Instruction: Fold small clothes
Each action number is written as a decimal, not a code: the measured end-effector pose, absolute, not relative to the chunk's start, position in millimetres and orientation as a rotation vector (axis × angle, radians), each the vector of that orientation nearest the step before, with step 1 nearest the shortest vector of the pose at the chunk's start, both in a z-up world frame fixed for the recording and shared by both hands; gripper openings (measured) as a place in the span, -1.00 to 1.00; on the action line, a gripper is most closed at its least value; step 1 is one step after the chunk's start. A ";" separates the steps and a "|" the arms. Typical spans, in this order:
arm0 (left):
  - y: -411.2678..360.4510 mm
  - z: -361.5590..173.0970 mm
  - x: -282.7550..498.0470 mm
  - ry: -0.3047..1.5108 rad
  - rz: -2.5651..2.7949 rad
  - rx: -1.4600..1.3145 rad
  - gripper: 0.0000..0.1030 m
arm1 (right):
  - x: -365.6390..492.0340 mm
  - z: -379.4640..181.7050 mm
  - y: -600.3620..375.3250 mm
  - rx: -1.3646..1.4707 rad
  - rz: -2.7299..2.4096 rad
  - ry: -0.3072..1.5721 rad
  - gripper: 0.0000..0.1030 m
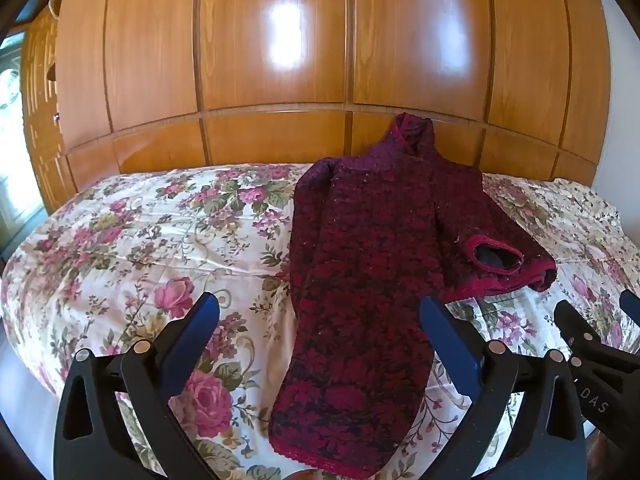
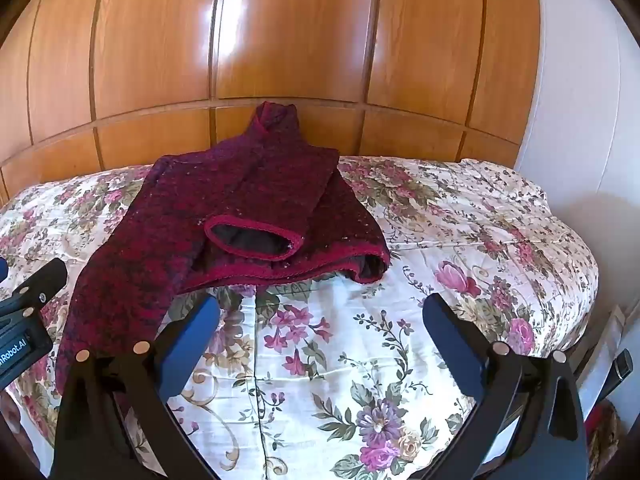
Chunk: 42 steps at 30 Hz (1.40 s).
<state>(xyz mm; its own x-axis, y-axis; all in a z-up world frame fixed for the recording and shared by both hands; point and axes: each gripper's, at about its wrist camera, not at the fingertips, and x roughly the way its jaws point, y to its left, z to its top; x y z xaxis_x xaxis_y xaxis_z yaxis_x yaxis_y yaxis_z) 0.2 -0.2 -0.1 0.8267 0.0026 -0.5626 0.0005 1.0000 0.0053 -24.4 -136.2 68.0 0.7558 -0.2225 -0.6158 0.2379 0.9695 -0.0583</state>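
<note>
A dark red knitted sweater [image 1: 372,240] [image 2: 224,196] lies flat on a floral bedspread [image 1: 140,240] [image 2: 460,240], its high collar [image 1: 412,132] at the far side. One sleeve is folded across the body, with its open cuff [image 1: 496,258] [image 2: 252,236] facing me. A long part, seemingly the other sleeve [image 1: 344,380] [image 2: 116,300], stretches toward the near edge. My left gripper [image 1: 320,312] hovers open over that long part, not gripping it. My right gripper [image 2: 324,308] [image 1: 580,328] hangs open over bare bedspread just in front of the hem [image 2: 304,270]. The left gripper [image 2: 36,292] also shows at the right wrist view's left edge.
A glossy wooden wardrobe [image 1: 280,60] [image 2: 280,40] stands right behind the bed. A white wall [image 2: 580,80] closes the right side. The bed's rounded edge drops off at left [image 1: 24,320] and right [image 2: 588,300], with some items on the floor there [image 2: 616,368].
</note>
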 end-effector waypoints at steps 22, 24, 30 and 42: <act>-6.2 -16.8 1.4 0.630 -0.010 0.028 0.93 | -22.3 59.4 -138.8 0.025 -0.258 0.683 0.96; -7.0 -18.0 1.7 0.633 -0.013 0.030 0.93 | -21.7 59.7 -139.2 0.025 -0.258 0.682 0.96; -8.2 -16.5 3.7 0.632 -0.012 0.030 0.93 | -21.5 62.2 -139.7 0.022 -0.256 0.672 0.96; -2.2 -8.9 -3.6 0.598 -0.025 0.001 0.93 | -24.3 71.9 -134.7 0.003 -0.252 0.641 0.96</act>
<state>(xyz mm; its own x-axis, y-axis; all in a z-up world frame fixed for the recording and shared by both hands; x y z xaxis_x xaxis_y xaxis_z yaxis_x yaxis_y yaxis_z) -3.6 -2.2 -8.9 0.8260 -0.0230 -0.5633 0.0234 0.9997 -0.0065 -24.3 -134.7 71.9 0.7723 -0.2314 -0.5916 0.2333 0.9695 -0.0746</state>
